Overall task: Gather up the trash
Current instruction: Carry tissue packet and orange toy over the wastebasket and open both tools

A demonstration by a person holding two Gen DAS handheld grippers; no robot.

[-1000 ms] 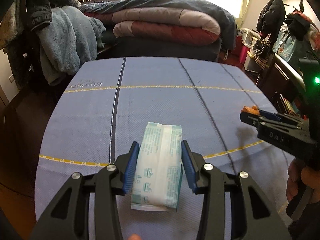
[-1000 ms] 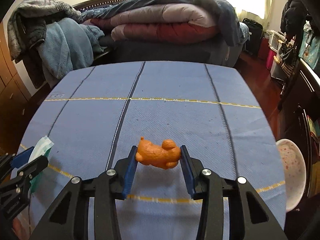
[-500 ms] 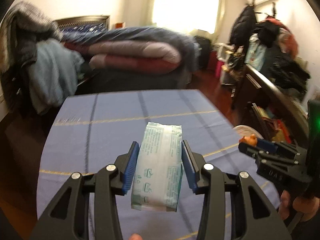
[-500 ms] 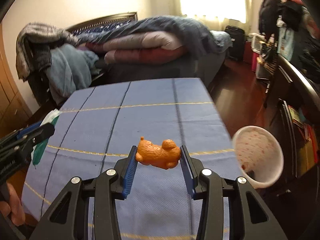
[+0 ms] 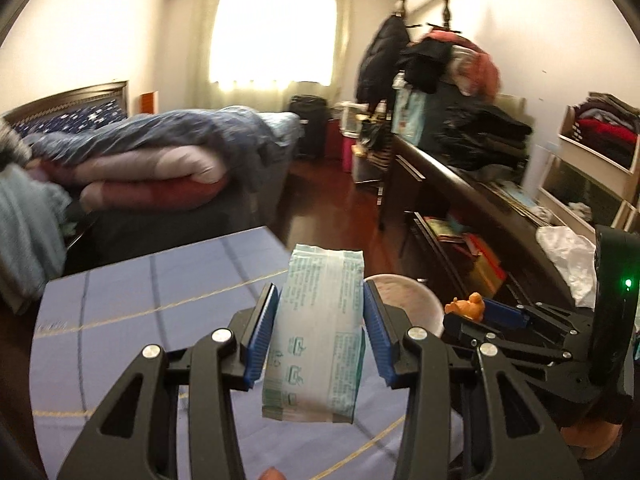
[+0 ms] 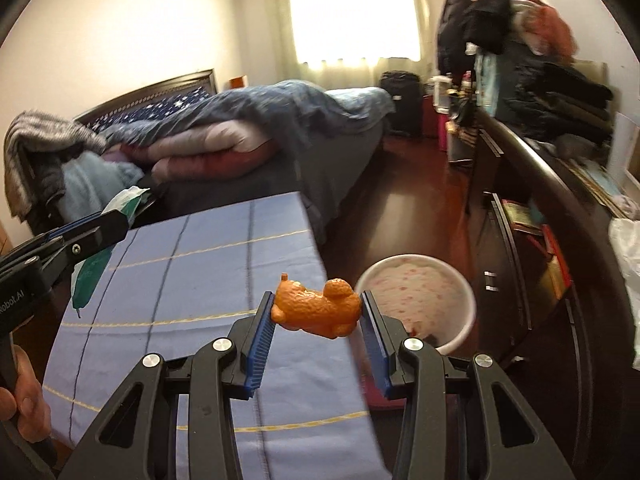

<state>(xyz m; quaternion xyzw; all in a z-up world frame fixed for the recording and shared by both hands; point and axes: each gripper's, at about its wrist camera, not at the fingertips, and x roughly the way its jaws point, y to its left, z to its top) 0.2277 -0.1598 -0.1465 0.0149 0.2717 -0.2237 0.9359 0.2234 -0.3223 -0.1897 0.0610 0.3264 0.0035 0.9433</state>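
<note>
Where the tissue pack (image 5: 316, 332) is concerned, it sits clamped between the blue pads of the left gripper (image 5: 318, 332), held lengthwise along the fingers and lifted clear of the tabletop (image 5: 132, 312). Its far end points toward the white bin (image 5: 416, 300), whose rim shows just behind and to the right of the pack. The right gripper (image 6: 318, 314) grips an orange toy animal (image 6: 316, 308) crosswise between its pads, the toy lying on its side and raised off the surface. From the left wrist view the right gripper (image 5: 480, 314) stands to the right, level with the bin's rim, the toy (image 5: 466, 306) at its tip. From the right wrist view the left gripper (image 6: 108, 224) stands well apart at the left, over the tabletop's left part.

The bin (image 6: 416, 304) stands on the wooden floor (image 6: 400, 216) just past the tabletop's right edge (image 6: 320, 264). A dark shelf unit (image 6: 532, 240) flanks the bin on the right. A bed (image 6: 248, 140) piled with blankets lies beyond the tabletop's far edge, with open floor between bed and shelf unit.
</note>
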